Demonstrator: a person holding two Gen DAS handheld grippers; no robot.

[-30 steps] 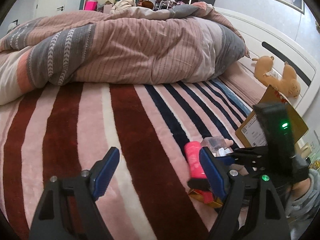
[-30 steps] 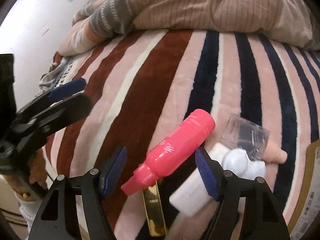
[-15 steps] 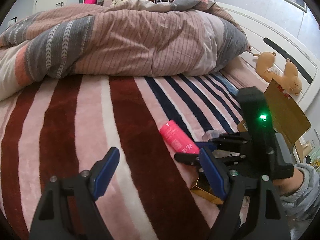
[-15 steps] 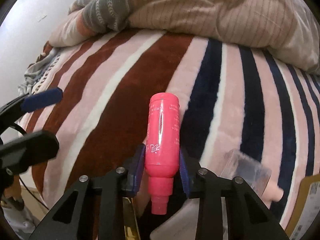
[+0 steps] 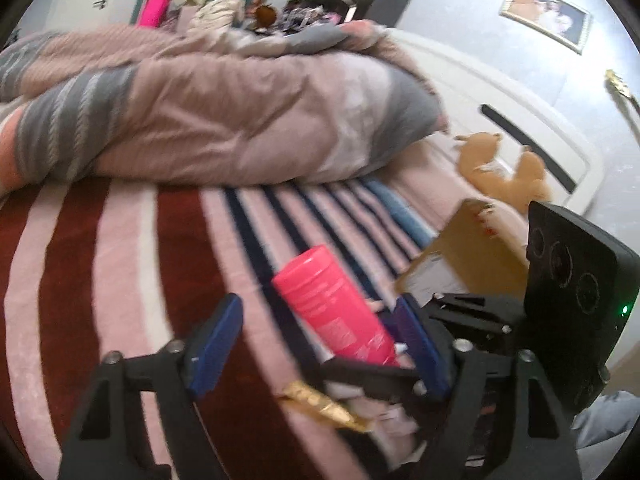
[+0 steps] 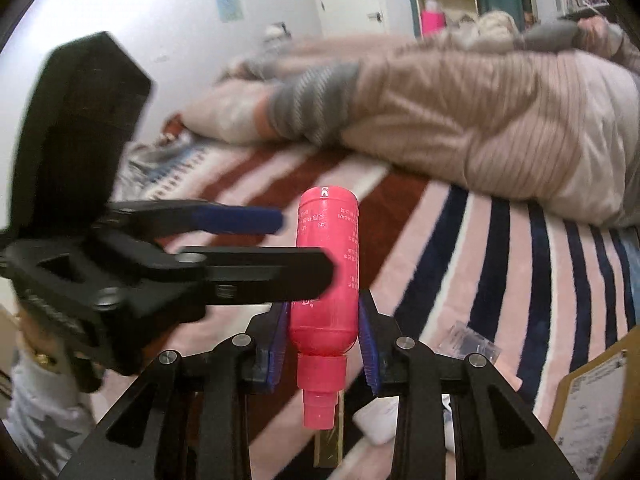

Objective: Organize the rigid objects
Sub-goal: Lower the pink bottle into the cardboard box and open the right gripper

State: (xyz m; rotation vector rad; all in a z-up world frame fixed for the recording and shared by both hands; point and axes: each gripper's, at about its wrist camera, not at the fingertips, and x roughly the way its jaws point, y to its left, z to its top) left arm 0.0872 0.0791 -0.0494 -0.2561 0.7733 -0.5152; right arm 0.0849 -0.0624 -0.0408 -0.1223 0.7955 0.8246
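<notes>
My right gripper point(image 6: 324, 340) is shut on a pink bottle point(image 6: 326, 272), holding it lifted above the striped bed with its cap toward the camera. The pink bottle also shows in the left wrist view point(image 5: 332, 304), between my left gripper's open blue fingers. My left gripper point(image 5: 316, 340) is open around the bottle's upper part without closing on it. It also shows in the right wrist view point(image 6: 256, 240), reaching in from the left. A gold tube point(image 5: 324, 404), a white bottle point(image 6: 376, 420) and a clear plastic box point(image 6: 468, 344) lie on the blanket below.
A brown cardboard box point(image 5: 468, 256) stands open at the right of the bed. A rumpled pink-grey duvet point(image 5: 224, 120) covers the far half. A tan plush toy point(image 5: 500, 168) lies by the white headboard. The striped blanket point(image 5: 100, 260) spreads to the left.
My right gripper lifted the pink bottle off the blanket and tilted it up. My left gripper moved in so its open fingers straddle the bottle.
</notes>
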